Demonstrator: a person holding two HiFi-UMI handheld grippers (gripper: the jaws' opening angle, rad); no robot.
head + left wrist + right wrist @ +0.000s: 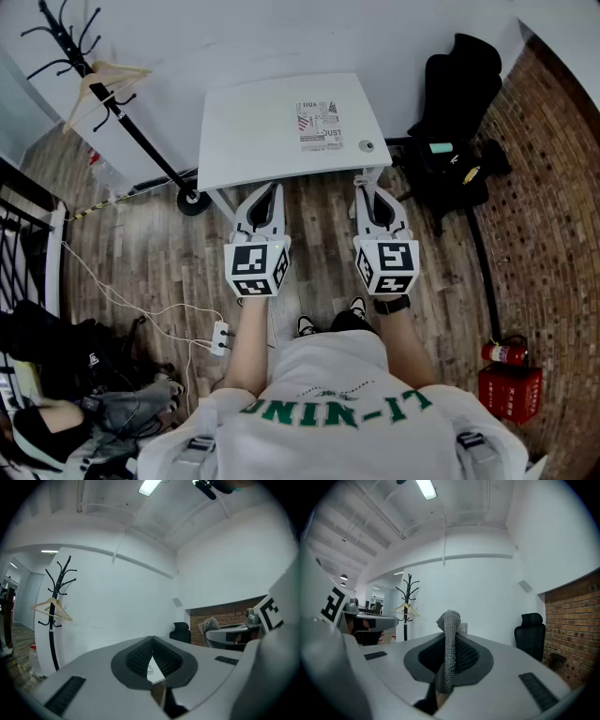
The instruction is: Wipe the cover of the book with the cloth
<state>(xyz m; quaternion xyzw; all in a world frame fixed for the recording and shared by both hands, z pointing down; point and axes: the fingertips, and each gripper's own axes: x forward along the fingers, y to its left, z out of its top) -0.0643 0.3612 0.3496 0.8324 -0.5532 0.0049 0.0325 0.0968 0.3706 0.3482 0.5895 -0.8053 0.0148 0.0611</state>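
The book (320, 126), with a red, white and black printed cover, lies flat on the white table (253, 122), right of its middle. Both grippers hang side by side over the wooden floor, pointing at the table's front edge. My left gripper (272, 190) is shut with nothing in it; in the left gripper view its tips (152, 638) meet, and a sliver of the table shows through the gap below. My right gripper (365, 184) is shut on a grey knitted cloth (449, 653), which sticks up past the tips (452, 637).
A small round object (367, 145) sits on the table next to the book. A black coat rack with a wooden hanger (98, 80) stands at the left, and a black office chair (459, 89) at the right. A fire extinguisher (506, 353), a power strip (220, 336) and bags (84, 375) lie on the floor.
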